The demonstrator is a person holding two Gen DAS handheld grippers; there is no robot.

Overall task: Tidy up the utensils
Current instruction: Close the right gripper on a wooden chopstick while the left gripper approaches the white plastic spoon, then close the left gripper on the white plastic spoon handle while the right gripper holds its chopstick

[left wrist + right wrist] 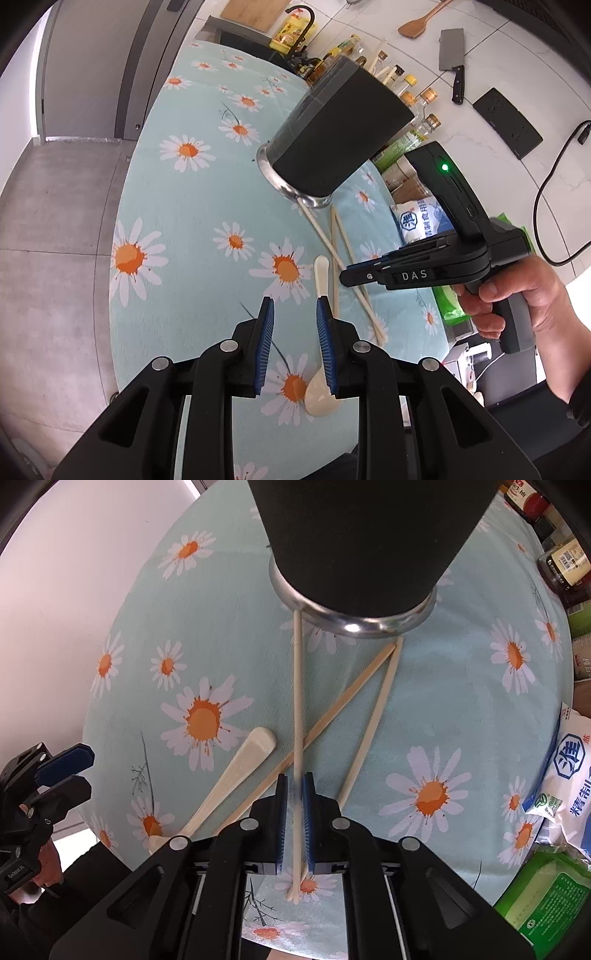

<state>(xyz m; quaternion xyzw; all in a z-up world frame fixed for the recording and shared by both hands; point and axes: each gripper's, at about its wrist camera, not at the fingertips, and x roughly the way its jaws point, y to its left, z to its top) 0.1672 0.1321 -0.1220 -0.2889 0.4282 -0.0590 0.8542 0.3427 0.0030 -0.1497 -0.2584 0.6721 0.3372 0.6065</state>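
Lighting bright and even, daylight in character; shadows on the table (192, 206) soft and faint. A small glare spot sits on the holder's steel rim (351, 627). Heavy fisheye bending with black corner vignetting in both views. The upright chopstick (297, 716) shows slight blur; the rest is sharp.

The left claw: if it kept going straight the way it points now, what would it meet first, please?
Probably the daisy tablecloth: the left claw points at bare cloth, with the spoon just beside its right finger, though depth is unclear.
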